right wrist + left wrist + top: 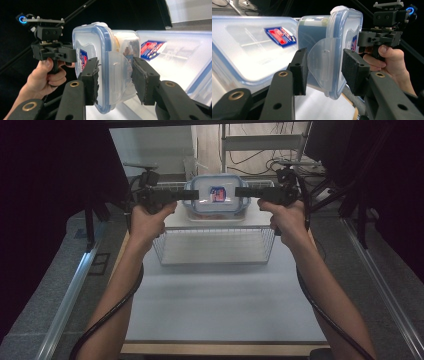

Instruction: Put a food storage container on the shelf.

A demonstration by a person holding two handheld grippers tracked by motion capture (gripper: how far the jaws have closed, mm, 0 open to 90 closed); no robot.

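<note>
- So the person has a clear plastic container (217, 196) with a blue-rimmed lid held up in the air, a gripper on each short end.
- Left gripper (192, 195) comes at the container from its left end — in the left gripper view its two black jaws sit either side of the lid's end and the clear locking flap (322, 62) there. One pad looks right against the flap, the other close to the lid rim; clamped on the container as far as the views tell.
- Right gripper (241, 192) does the same at the container's right end. In the right gripper view the jaws straddle the lid edge and the flap (120, 72) on that side, pads pressed in on it.
- Container is level, lid up, with a red-and-blue sticker (218, 194) on top, roughly at the lid's middle.
- Below and a bit nearer the person than the container sits a white wire basket (215, 247) on the white table (220, 300) — the container hangs above its far edge, not touching it.
- Something reddish shows under the container's bottom, too blurry to tell what.
- Both hands (150, 220) grip the handles just outside the container's ends, cables trailing back along the forearms.
</note>
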